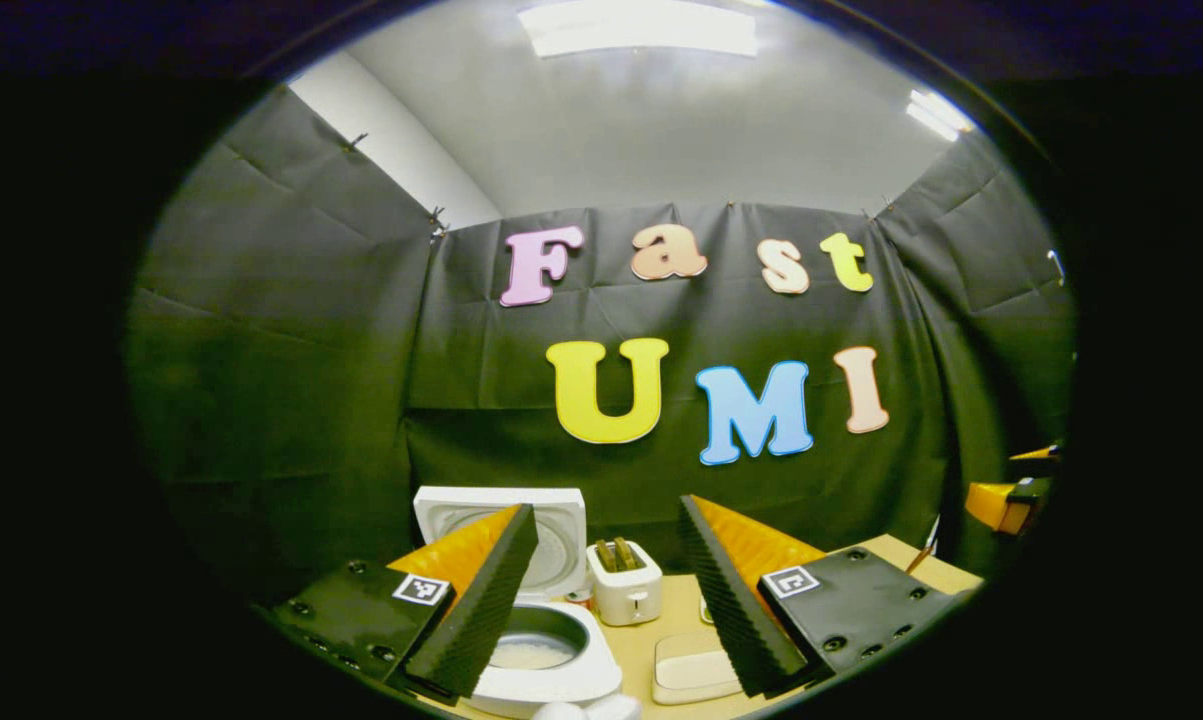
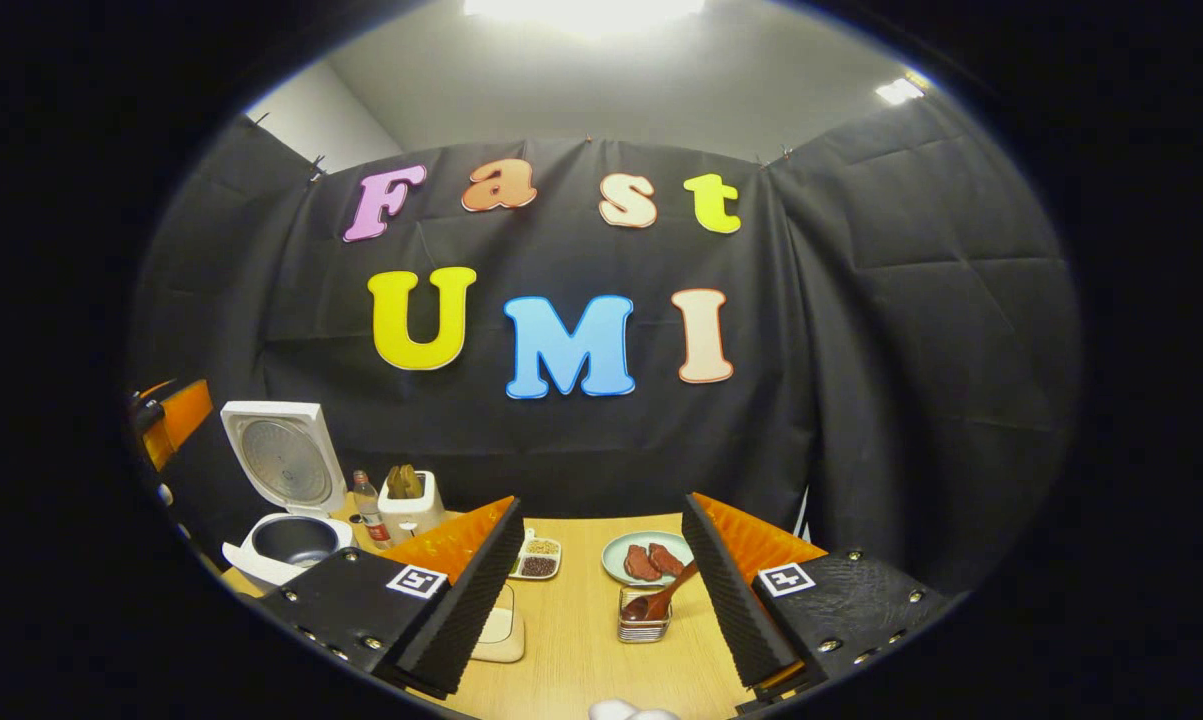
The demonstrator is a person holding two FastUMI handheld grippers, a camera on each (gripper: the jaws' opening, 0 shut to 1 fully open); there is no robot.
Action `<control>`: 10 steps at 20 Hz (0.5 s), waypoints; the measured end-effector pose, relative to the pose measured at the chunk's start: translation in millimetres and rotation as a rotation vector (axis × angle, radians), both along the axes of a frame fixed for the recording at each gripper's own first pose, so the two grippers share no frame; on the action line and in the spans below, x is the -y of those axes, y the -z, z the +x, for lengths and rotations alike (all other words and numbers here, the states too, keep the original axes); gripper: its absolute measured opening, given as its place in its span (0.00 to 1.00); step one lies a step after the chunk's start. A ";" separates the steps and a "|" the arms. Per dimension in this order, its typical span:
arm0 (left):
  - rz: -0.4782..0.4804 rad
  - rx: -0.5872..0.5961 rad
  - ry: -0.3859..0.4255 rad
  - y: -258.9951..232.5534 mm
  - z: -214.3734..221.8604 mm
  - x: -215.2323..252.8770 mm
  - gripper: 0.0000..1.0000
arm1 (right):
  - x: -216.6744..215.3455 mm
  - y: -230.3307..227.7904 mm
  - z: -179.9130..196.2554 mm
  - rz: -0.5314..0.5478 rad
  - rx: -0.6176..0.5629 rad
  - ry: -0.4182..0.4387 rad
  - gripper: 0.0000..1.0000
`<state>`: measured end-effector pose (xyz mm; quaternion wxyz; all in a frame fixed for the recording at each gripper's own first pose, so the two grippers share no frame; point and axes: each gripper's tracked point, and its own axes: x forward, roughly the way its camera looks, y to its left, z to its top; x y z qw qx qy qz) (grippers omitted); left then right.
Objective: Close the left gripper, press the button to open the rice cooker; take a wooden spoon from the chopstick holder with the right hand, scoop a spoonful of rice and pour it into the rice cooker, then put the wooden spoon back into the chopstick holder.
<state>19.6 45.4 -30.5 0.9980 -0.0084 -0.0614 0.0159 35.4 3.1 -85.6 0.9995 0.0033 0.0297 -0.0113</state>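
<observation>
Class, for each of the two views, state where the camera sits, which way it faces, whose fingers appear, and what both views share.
Left gripper view: rides on the left gripper, facing the booth wall over the open rice cooker and toaster; its own fingers are spread.
Right gripper view: rides on the right gripper, facing the same wall over the wooden spoon in its holder; fingers spread.
Shared: rice cooker, toaster, table.
</observation>
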 end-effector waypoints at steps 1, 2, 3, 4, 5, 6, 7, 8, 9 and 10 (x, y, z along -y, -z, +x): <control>-0.006 -0.012 0.003 2.2 1.4 3.5 1.00 | 7.3 7.5 3.1 -0.003 -0.009 0.013 0.97; -0.012 -0.024 0.006 6.0 2.4 6.4 1.00 | 13.8 18.8 7.0 0.005 -0.024 0.020 0.98; -0.015 -0.036 0.004 8.7 2.6 8.8 1.00 | 19.3 30.3 11.6 0.019 -0.041 0.026 0.97; -0.017 -0.042 0.003 11.2 3.1 10.3 1.00 | 26.6 43.7 17.3 0.030 -0.060 0.038 0.97; -0.017 -0.050 0.005 11.5 3.3 14.1 1.00 | 34.2 60.8 23.6 0.048 -0.092 0.047 0.97; -0.017 -0.059 0.004 14.7 3.3 16.1 1.00 | 40.0 74.8 29.9 0.060 -0.102 0.058 0.97; -0.015 -0.065 0.008 16.6 3.7 19.5 1.00 | 47.9 91.3 39.4 0.062 -0.122 0.074 0.98; -0.012 -0.071 0.012 18.8 5.2 24.1 1.00 | 51.9 111.5 47.9 0.074 -0.149 0.073 0.97; -0.003 -0.074 0.011 19.6 6.4 26.4 1.00 | 56.8 128.0 58.1 0.092 -0.172 0.081 0.99; 0.006 -0.075 0.012 20.7 8.4 28.6 1.00 | 59.1 142.9 68.0 0.105 -0.189 0.077 1.00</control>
